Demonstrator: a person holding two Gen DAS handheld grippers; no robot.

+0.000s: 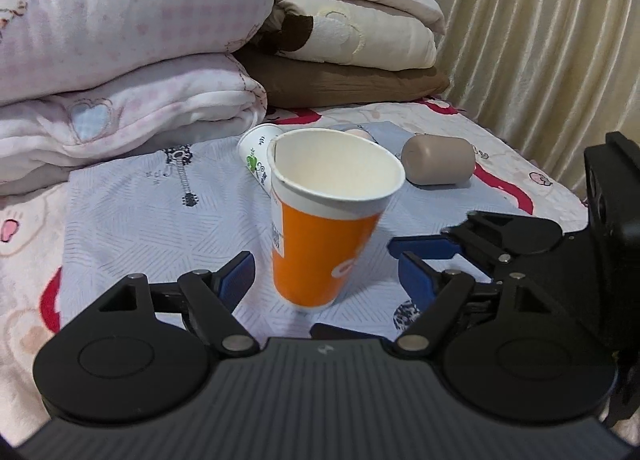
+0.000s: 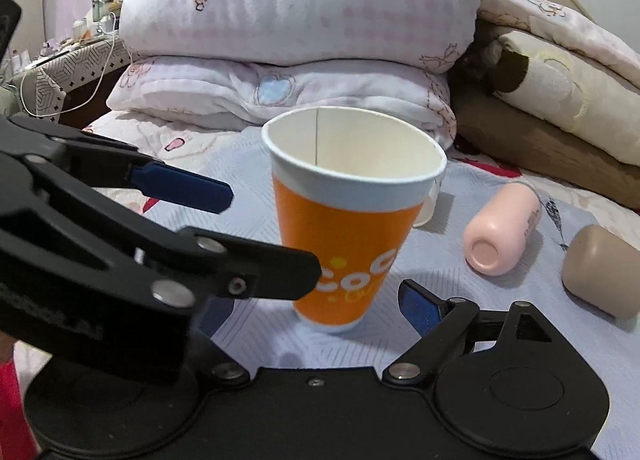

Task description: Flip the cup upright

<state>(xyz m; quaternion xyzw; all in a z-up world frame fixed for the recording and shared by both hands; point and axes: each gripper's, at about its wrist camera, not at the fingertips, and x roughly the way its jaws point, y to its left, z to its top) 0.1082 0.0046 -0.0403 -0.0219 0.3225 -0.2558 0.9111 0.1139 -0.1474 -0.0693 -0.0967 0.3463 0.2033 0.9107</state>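
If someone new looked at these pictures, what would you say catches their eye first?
The orange paper cup, mouth up on the pale blue cloth in the middle, between the open fingers of the left gripper. Behind it towers a stack of pink bedding, and a pink cup and a tan cup lie tipped at right.

Orange body on the paper cup (image 1: 320, 244), white band at the rim, cream-white inside, pale lettering low down. Behind it a white cup (image 1: 256, 155) printed with green leaves. A pink tumbler (image 2: 502, 234), a taupe tumbler (image 1: 438, 159). Pale blue cloth (image 1: 132, 219) carrying a black guitar print. Pink-checked quilts (image 2: 296, 15) with rose motifs, a brown pillow (image 1: 352, 85), cream curtain (image 1: 540, 31).
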